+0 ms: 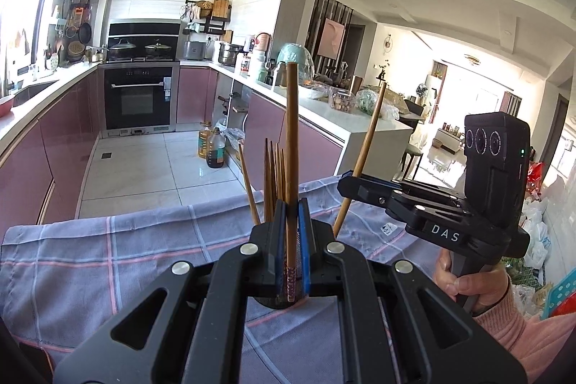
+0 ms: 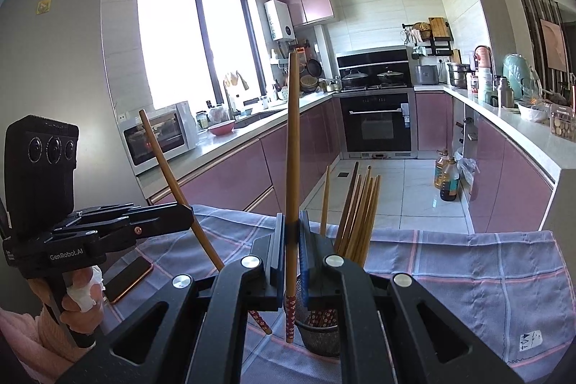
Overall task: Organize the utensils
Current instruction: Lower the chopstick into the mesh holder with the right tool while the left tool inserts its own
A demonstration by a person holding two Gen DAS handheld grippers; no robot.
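The left claw, low in the centre of its own frame, is clamped on one upright wooden chopstick. The right claw grips a second chopstick the same way. Both hover over a checked cloth on the counter. Just right of the right claw, at lower centre, a mesh holder carries the remaining chopsticks.

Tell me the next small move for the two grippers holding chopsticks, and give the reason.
Probably lower the right gripper so its chopstick drops into the mesh holder, then open. Its patterned end hangs just beside the holder's rim, where other chopsticks already stand. The left gripper also clamps a chopstick and would likely follow.
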